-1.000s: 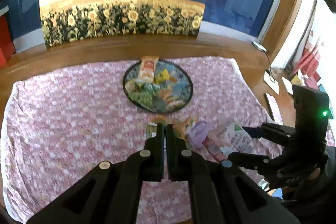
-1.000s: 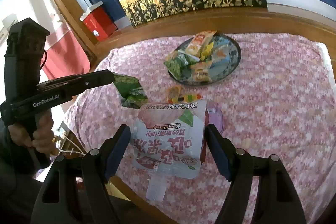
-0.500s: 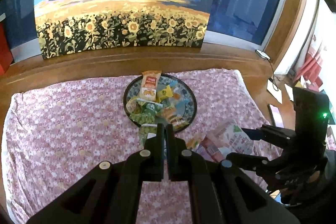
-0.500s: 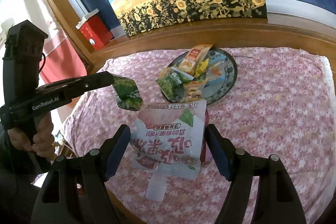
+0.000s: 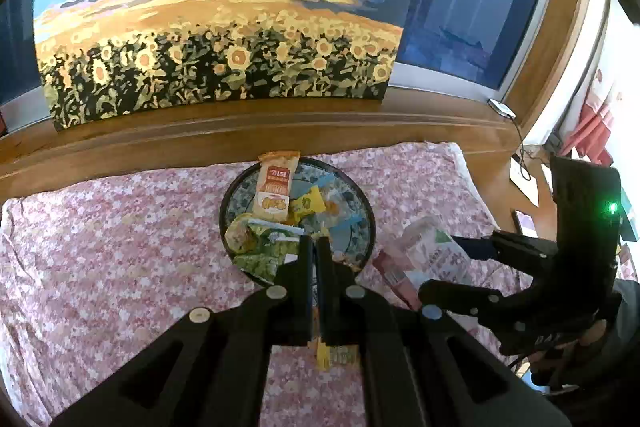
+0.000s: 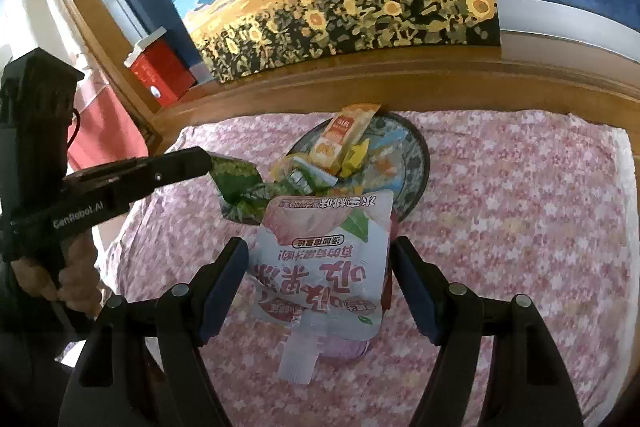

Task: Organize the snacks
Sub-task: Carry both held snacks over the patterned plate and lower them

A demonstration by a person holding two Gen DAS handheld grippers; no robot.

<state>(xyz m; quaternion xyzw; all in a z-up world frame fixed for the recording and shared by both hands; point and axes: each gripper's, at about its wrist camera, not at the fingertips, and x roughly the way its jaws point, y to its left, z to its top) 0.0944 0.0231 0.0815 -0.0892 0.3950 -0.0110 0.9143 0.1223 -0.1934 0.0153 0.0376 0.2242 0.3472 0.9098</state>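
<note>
A pink floral cloth (image 6: 520, 219) is covering a bed or table, with a wooden ledge behind it and a large sunflower painting (image 5: 216, 67) leaning on that ledge. A dark round plate (image 5: 360, 203) is sitting on the cloth, piled with snack packets – an orange packet (image 5: 274, 187) is lying across its far rim, with a small yellow one (image 5: 308, 203) just beside it.

The left gripper (image 5: 315, 247) is hanging over the near edge of the plate, its tongs pressed together and pinching a green snack packet (image 6: 236, 187); from the right wrist view the packet is dangling from the tips, just beside the pile on the plate.

The right gripper (image 6: 320, 267) is holding a white drink pouch (image 6: 324, 259) with a peach picture and a spout pointing back toward the camera. Its blue-padded tongs are spread wide and pressing against the pouch's two sides – the pouch is held above the cloth, near the plate's near rim. A purple item (image 6: 344, 349) is peeking out under the pouch. A red box (image 6: 160, 71) is standing on the ledge at the far left.
</note>
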